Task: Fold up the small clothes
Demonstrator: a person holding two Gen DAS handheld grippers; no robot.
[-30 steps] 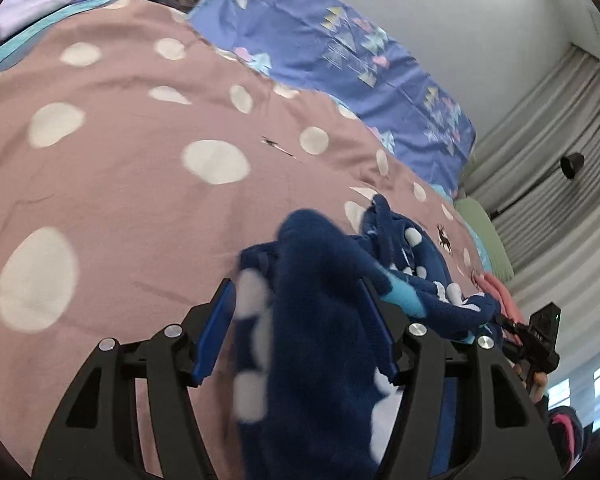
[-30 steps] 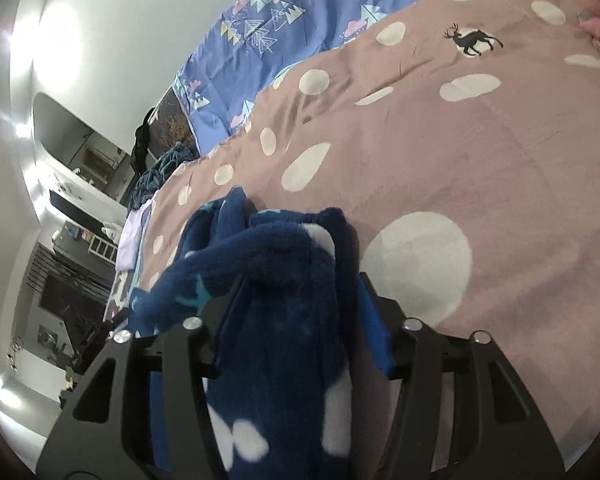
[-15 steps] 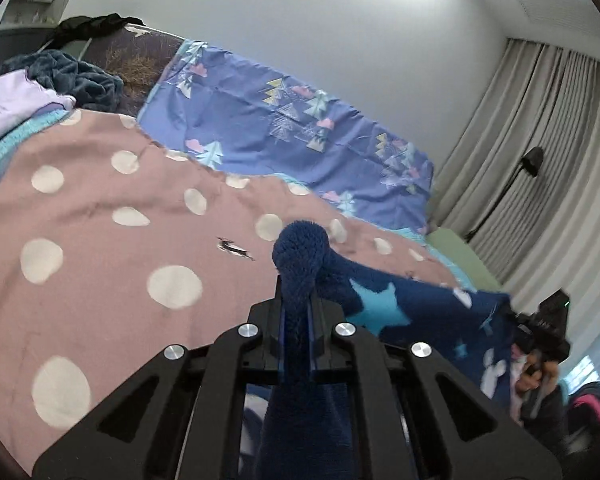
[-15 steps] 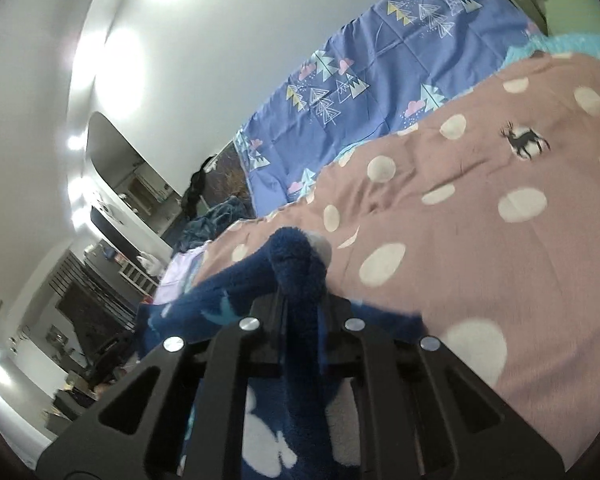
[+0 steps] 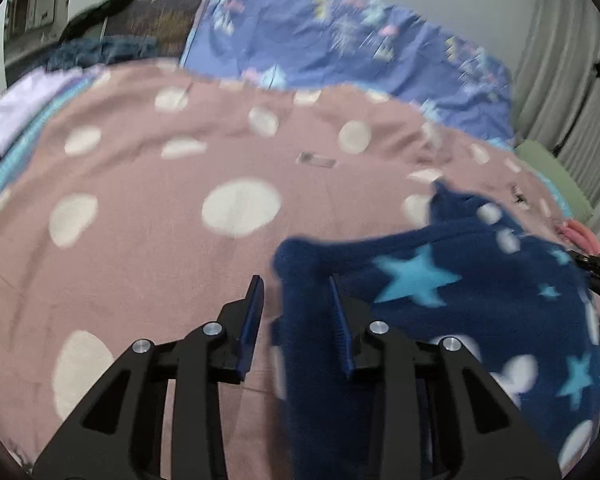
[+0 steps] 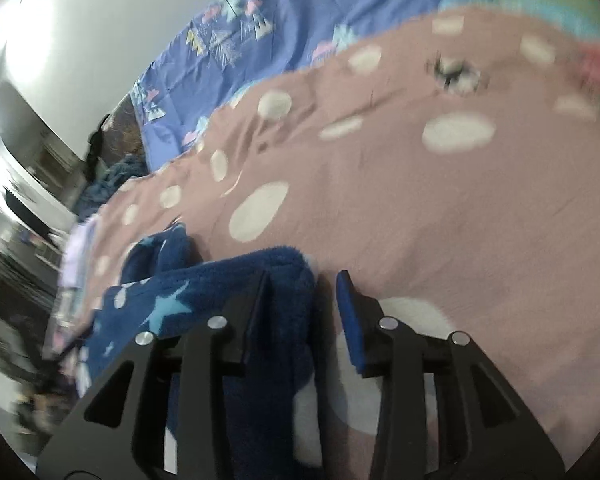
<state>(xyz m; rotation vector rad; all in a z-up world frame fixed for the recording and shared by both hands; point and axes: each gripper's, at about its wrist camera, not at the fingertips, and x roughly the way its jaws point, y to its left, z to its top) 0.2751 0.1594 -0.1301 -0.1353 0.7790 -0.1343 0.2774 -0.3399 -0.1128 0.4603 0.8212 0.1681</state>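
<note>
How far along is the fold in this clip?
Midway at most. Both grippers, left and right, stand open with the navy star fleece between their fingers, lying on the dotted pink blanket. It looks bunched rather than flat; further folds and smoothing remain.

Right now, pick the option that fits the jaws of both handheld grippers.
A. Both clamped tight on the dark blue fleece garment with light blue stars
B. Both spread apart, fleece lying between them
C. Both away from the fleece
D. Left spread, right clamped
B: the left gripper and right gripper each show a clear gap, with the dark blue fleece garment lying loosely between the jaws.
</note>
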